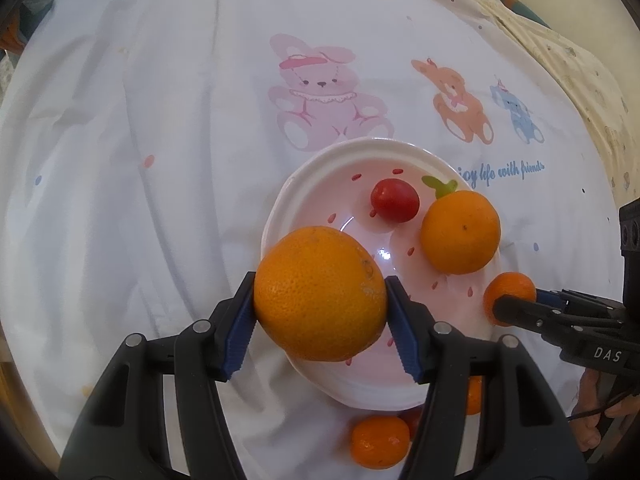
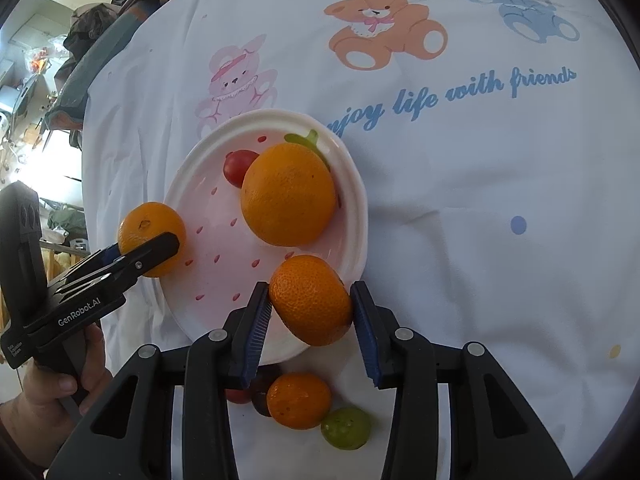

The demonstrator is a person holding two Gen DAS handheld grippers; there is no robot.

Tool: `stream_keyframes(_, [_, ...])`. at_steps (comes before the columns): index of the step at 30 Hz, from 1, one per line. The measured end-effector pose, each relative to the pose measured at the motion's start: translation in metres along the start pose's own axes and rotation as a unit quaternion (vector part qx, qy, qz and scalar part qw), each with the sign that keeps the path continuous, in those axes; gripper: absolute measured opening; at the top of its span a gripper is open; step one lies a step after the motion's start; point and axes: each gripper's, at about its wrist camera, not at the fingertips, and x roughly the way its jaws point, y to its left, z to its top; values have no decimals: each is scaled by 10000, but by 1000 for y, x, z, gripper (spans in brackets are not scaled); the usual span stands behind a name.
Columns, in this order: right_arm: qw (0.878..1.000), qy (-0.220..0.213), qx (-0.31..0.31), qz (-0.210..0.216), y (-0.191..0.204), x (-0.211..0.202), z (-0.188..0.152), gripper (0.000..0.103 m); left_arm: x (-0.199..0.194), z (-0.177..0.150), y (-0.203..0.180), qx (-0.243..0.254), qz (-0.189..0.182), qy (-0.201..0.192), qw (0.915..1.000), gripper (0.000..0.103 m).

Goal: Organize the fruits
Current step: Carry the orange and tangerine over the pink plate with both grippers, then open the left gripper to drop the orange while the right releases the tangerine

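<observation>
My left gripper [image 1: 320, 282] is shut on a large orange [image 1: 320, 292], held over the near left rim of a pink strawberry-print plate [image 1: 320, 160]. On the plate lie a second orange [image 1: 460, 232] and a small red fruit [image 1: 395, 200]. My right gripper [image 2: 310, 286] is shut on a mandarin [image 2: 310, 300] over the plate's near right rim [image 2: 356, 240]. In the right wrist view the left gripper [image 2: 160, 246] shows at the left with its orange [image 2: 150, 232]. The left wrist view catches the right gripper [image 1: 504, 304] at the right edge with the mandarin [image 1: 510, 288].
Loose fruit lies on the cloth just in front of the plate: a small orange [image 2: 298, 400], a green fruit [image 2: 346, 428] and dark red fruits [image 2: 239, 395]. A white cloth [image 2: 480, 200] printed with bears covers the table. Room clutter stands beyond the table's far left edge.
</observation>
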Motion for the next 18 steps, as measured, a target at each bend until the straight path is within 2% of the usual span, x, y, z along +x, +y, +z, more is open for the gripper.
stream_keyframes(8, [10000, -6, 41, 60, 0, 1, 1, 45, 2, 0, -2, -7, -11, 79, 10000, 59])
stream_keyframes(9, [10000, -14, 47, 84, 0, 1, 1, 46, 2, -1, -2, 37, 32, 83, 10000, 61])
stream_keyframes(11, [9998, -37, 106, 139, -1, -1, 2, 56, 0, -2, -3, 79, 137, 35, 9999, 76])
stream_keyframes(13, [9996, -81, 189, 181, -3, -4, 3, 62, -2, -2, -4, 117, 108, -4, 9999, 84])
stream_keyframes(15, [9994, -142, 246, 193, -4, -8, 5, 68, -7, -2, -5, 152, 116, -77, 9998, 85])
stream_keyframes(18, [9989, -269, 337, 187, -9, -15, 7, 70, -11, -1, -6, 204, 158, -160, 9995, 85])
